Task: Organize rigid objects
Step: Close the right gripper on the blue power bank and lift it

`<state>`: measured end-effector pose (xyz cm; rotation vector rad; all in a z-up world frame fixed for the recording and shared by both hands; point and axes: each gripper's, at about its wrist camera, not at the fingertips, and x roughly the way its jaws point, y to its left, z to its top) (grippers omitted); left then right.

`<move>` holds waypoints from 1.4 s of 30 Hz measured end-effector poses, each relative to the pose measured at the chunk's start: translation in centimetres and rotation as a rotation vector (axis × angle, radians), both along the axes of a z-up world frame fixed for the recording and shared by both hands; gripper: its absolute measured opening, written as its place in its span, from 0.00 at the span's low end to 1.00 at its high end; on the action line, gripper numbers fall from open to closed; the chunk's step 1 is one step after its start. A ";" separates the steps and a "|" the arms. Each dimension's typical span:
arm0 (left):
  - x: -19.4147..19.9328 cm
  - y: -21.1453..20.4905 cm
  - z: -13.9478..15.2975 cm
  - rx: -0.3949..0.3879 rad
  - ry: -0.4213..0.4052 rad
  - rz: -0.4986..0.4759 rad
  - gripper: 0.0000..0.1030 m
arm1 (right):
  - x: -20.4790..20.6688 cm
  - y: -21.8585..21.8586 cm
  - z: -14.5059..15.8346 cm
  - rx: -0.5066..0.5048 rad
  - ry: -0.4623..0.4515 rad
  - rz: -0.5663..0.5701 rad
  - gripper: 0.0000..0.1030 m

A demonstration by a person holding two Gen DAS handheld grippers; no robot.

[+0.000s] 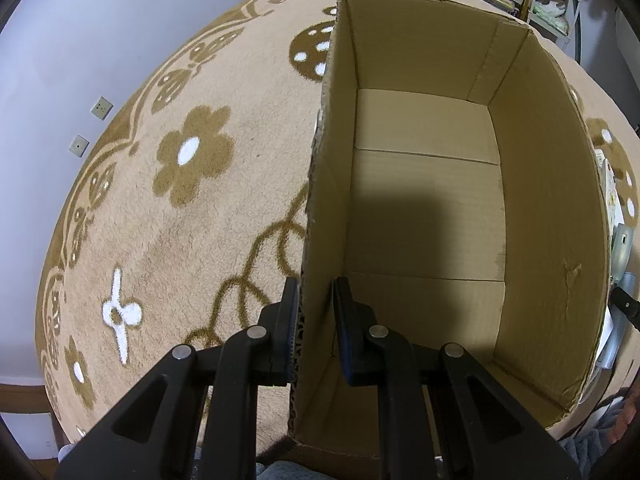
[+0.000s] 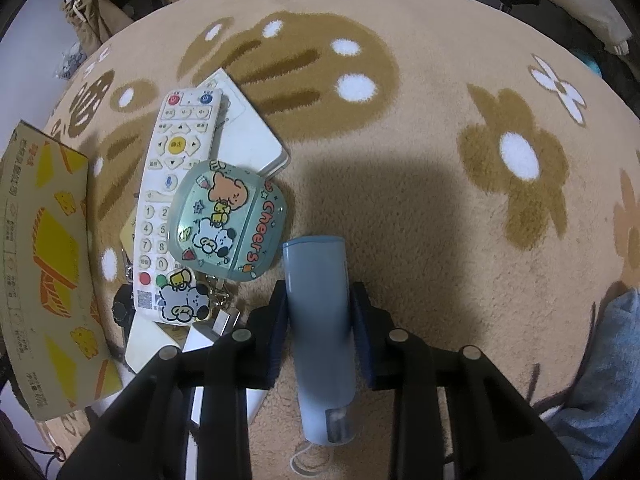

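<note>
2 views differ: left tool (image 1: 314, 300) grips box wall (image 1: 320, 200) (right: blue tube (image 2: 320, 300)).

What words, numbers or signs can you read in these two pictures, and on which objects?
"Cheers": on the pale green cartoon-bear plastic case.
"1", "2", "4", "7", "8", "0": keys on the white remote control.
Orange print on the brown cardboard box: too blurred to read.
QR code sticker at the remote's lower end: unreadable.
</note>
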<state>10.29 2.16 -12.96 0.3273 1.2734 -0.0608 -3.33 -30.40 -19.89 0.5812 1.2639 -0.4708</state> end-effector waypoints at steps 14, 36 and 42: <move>0.0 0.2 -0.1 -0.012 0.005 0.003 0.15 | -1.3 -1.8 2.3 0.009 -0.050 -0.053 0.30; -0.1 0.2 -0.1 -0.012 0.002 -0.009 0.15 | -0.8 -0.7 9.3 -0.098 -0.234 0.023 0.30; 0.0 0.3 -0.2 -0.015 0.010 -0.004 0.15 | 0.6 1.2 12.1 -0.112 -0.300 0.091 0.30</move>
